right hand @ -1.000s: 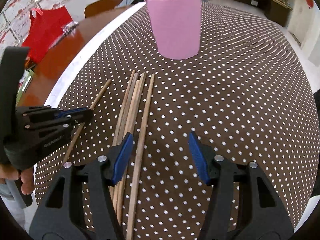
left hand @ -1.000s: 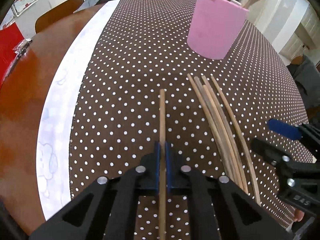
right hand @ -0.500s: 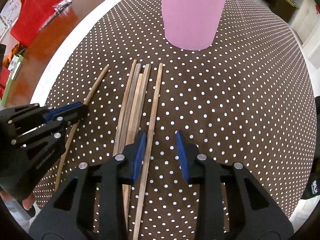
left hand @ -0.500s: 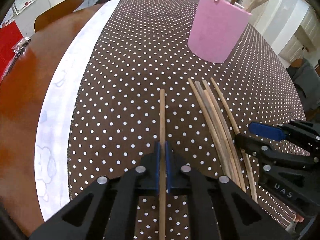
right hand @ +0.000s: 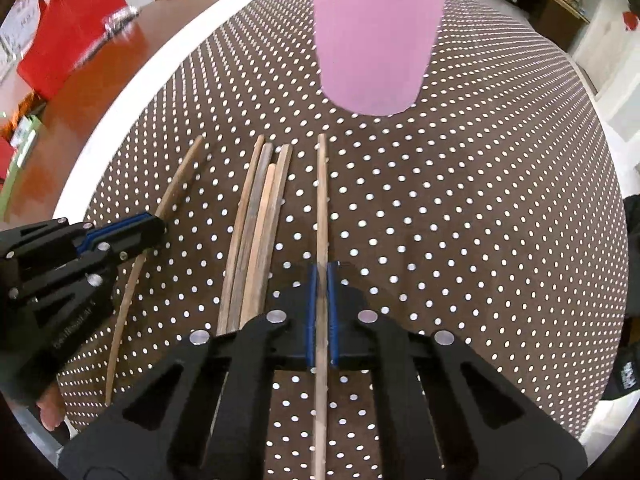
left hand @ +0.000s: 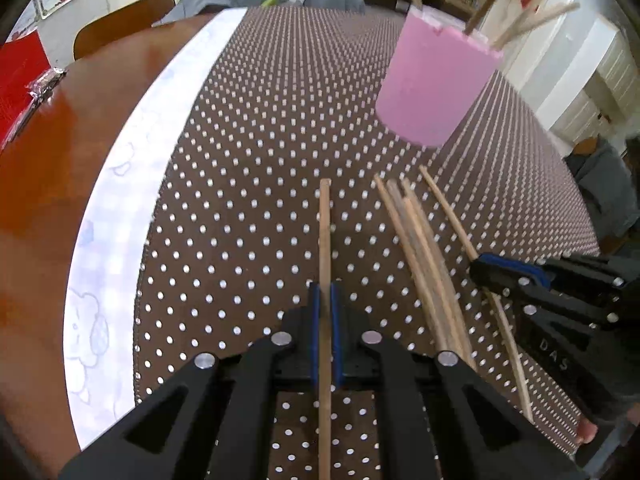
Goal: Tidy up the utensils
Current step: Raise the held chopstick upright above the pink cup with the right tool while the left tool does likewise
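Note:
My left gripper [left hand: 325, 292] is shut on a wooden chopstick [left hand: 325, 232] that points toward the pink cup [left hand: 434, 84]. My right gripper [right hand: 321, 276] is shut on another chopstick [right hand: 321, 200], the rightmost one of the group. Several loose chopsticks [right hand: 256, 232] lie side by side on the dotted brown cloth between the two grippers; they also show in the left wrist view [left hand: 420, 248]. The pink cup [right hand: 376, 36] stands beyond them and holds several chopsticks [left hand: 520, 20]. The left gripper also shows in the right wrist view [right hand: 132, 232], and the right gripper in the left wrist view [left hand: 504, 272].
A white strip of cloth [left hand: 120, 216] borders the dotted cloth on the left, then bare wooden table [left hand: 44, 160]. A red bag [right hand: 68, 36] lies at the far left. A chair [left hand: 120, 20] stands behind the table. The table's front edge is close below both grippers.
My right gripper has moved forward and closed on the rightmost chopstick. My left gripper stays shut on its chopstick; the view is blurred.

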